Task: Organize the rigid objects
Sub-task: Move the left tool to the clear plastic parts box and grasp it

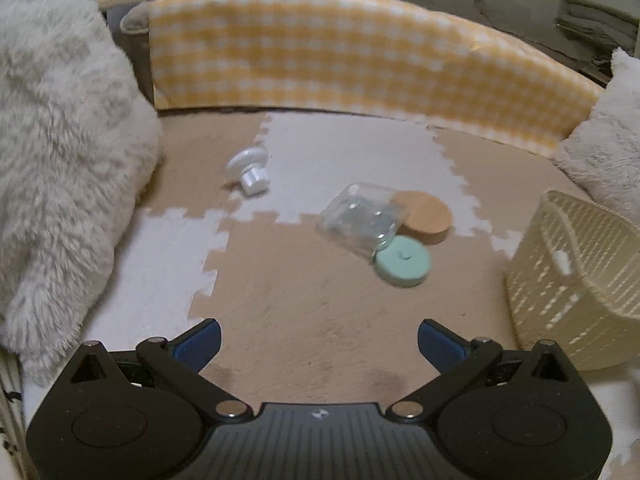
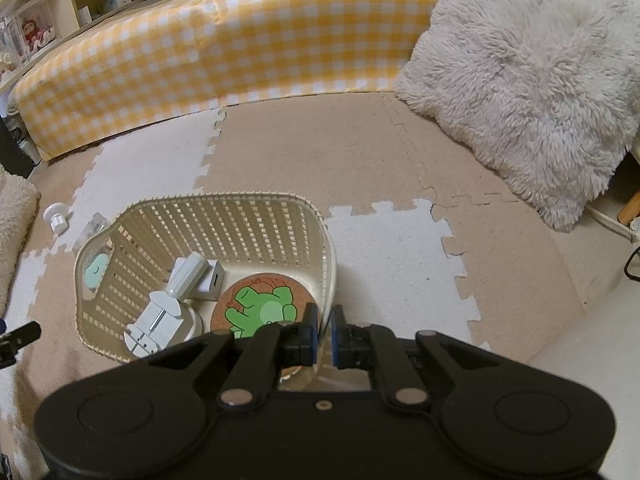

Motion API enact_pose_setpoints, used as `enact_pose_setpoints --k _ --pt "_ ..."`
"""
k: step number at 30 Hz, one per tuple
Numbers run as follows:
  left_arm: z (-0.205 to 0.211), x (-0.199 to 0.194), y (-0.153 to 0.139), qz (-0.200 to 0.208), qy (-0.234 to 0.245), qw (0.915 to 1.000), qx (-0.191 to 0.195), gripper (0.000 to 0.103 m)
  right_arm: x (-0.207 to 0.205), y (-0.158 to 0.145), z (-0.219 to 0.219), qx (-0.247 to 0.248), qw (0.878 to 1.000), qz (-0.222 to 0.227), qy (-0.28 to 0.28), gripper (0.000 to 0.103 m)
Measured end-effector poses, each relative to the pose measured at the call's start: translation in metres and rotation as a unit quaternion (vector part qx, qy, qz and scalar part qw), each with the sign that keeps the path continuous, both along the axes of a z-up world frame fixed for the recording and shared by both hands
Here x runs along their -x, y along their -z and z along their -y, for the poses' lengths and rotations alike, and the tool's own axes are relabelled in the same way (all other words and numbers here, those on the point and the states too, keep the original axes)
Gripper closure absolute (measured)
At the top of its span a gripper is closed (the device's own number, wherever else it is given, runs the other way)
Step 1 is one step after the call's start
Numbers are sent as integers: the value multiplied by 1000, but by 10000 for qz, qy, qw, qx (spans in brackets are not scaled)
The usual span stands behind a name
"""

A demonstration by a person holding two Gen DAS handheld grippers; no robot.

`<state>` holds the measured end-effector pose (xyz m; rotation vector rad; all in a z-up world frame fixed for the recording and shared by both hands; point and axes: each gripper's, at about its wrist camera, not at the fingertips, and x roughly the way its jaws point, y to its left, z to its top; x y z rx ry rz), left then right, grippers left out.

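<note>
In the left wrist view my left gripper [image 1: 319, 344] is open and empty above the foam mat. Ahead of it lie a clear plastic box [image 1: 362, 218], a cork coaster [image 1: 424, 216], a mint round disc [image 1: 403, 262] and a white knob-shaped piece [image 1: 250, 170]. The cream basket [image 1: 576, 280] stands at the right. In the right wrist view my right gripper [image 2: 325, 326] is shut on the near rim of the basket [image 2: 329, 248]. Inside lie a frog coaster [image 2: 262, 306], a white tool [image 2: 168, 304] and a small grey box [image 2: 210, 280].
Fluffy grey cushions [image 1: 68, 152] [image 2: 532, 80] flank the mat. A yellow checked bolster [image 1: 352, 60] runs along the back. Shelves [image 2: 60, 12] stand behind it at the left. The mat is beige and white puzzle tiles [image 2: 400, 264].
</note>
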<state>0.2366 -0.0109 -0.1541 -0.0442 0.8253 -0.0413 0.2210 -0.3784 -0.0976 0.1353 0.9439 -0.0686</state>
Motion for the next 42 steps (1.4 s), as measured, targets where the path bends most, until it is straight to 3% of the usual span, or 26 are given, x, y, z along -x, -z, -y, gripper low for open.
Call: enact_pose_setpoints --k 4,8,15,22,32,36,40,42 --pt "-5 -4 13 146 20 9998 168 0 0 0 0 23 10000 0 -14 96" --pt "0 -17 19 487 331 9977 325 0 0 0 -1 46 10000 2 -25 96" --pt "5 -46 23 927 853 9885 840 0 -1 0 -4 141 9999 4 -54 96" --pt "-1 -85 24 1137 1290 9816 831 0 -2 1 -6 219 9997 -1 -80 96" --pt "-6 -144 32 397 2247 9717 613 0 -3 2 -9 339 9994 -35 -108 95" --pt "-1 -151 33 366 2488 9665 508 2 -4 2 -8 312 9995 -28 -94 95" --pt "6 -157 36 201 2428 9692 356 19 -4 3 -7 289 9995 -12 -78 95" --pt "8 -156 36 152 2407 9697 385 22 -4 4 -7 270 9996 -17 -67 95"
